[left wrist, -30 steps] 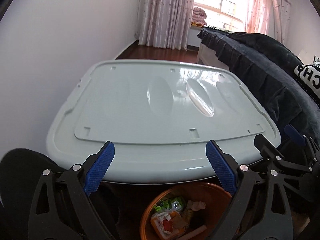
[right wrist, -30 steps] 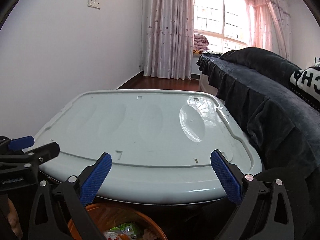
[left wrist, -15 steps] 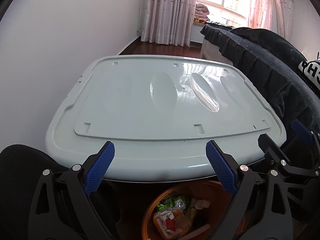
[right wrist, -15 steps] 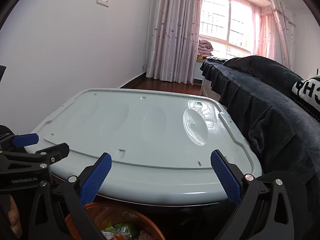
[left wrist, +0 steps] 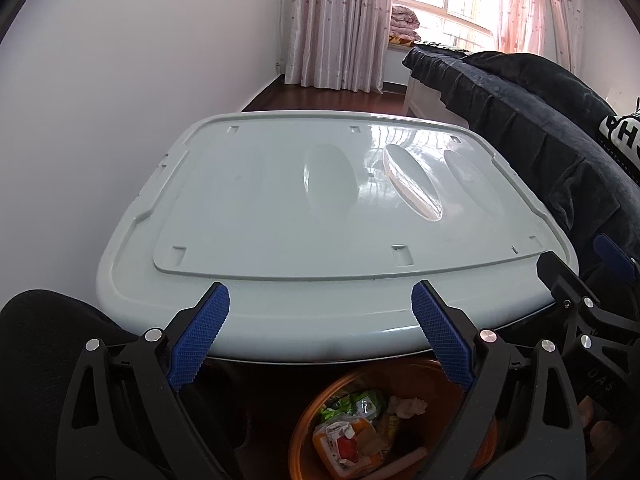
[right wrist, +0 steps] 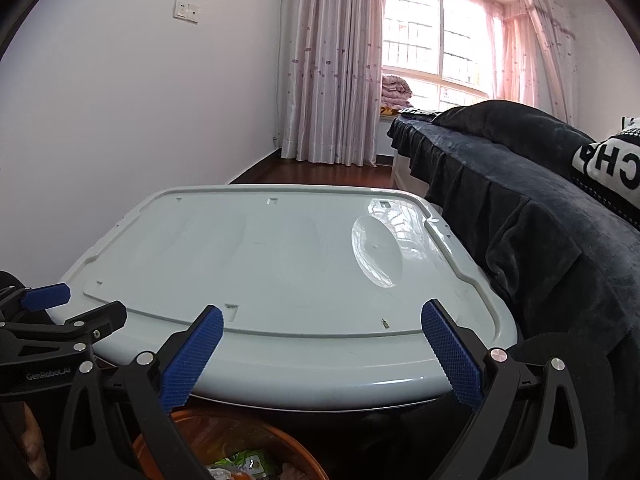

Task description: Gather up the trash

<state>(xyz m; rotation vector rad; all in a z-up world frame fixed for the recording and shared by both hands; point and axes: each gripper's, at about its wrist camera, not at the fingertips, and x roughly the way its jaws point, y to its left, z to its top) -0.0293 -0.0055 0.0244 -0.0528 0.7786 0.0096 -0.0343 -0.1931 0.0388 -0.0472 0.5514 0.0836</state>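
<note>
Both grippers, left (left wrist: pixel 318 336) and right (right wrist: pixel 320 354), are gaping wide and carrying nothing. Trash (left wrist: pixel 360 432) is sitting in the orange bin (left wrist: pixel 304 440) at the frame's bottom, under the pale lid (left wrist: pixel 280 208); reaching down is risking a knock against that lid's edge.

A: What are you counting?
B: Seeing one pale lid (left wrist: pixel 280 216), one orange bin (left wrist: pixel 316 424) holding several wrappers (left wrist: pixel 352 436), two grippers showing four blue fingers (left wrist: pixel 198 340).

Home bedrm: bed (right wrist: pixel 520 184), curtains (right wrist: pixel 332 64).
</note>
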